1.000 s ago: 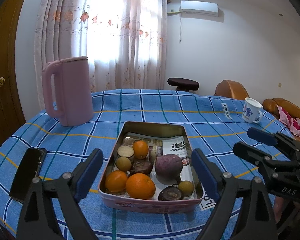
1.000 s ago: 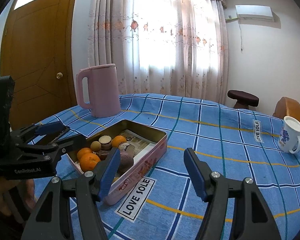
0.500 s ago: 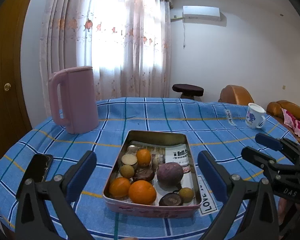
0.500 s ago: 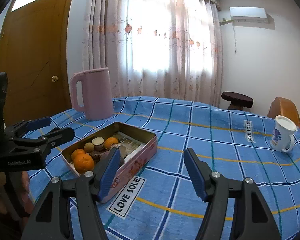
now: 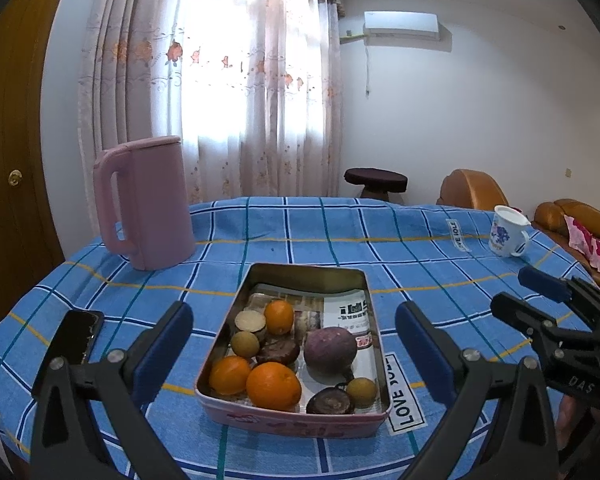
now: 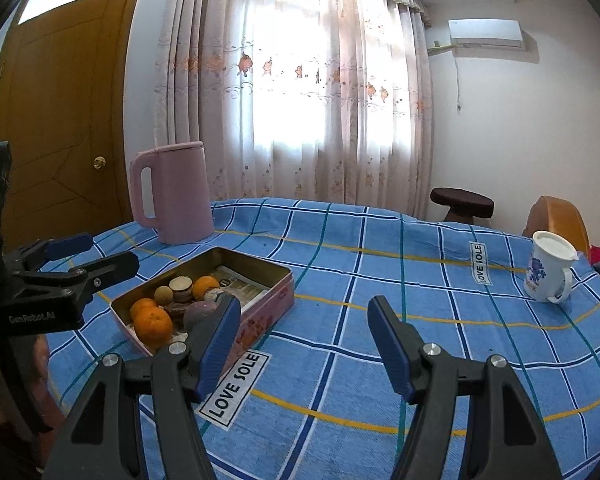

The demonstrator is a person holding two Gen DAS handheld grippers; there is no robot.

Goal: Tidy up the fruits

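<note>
The left tool (image 5: 292,332) stood fully open and empty, the tin (image 5: 300,416) of fruit directly ahead. The right tool (image 6: 304,336) was part-open, empty. The next approach should centre on one orange (image 5: 273,385).

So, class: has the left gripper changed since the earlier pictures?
Yes. The left gripper has just been opening: its pads now stand wider than the tin, nothing between them. Earlier they framed it more closely.

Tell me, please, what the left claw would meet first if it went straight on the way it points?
Most likely the large orange at the near end of the tin, between the open left claw fingers; depth is uncertain.
</note>
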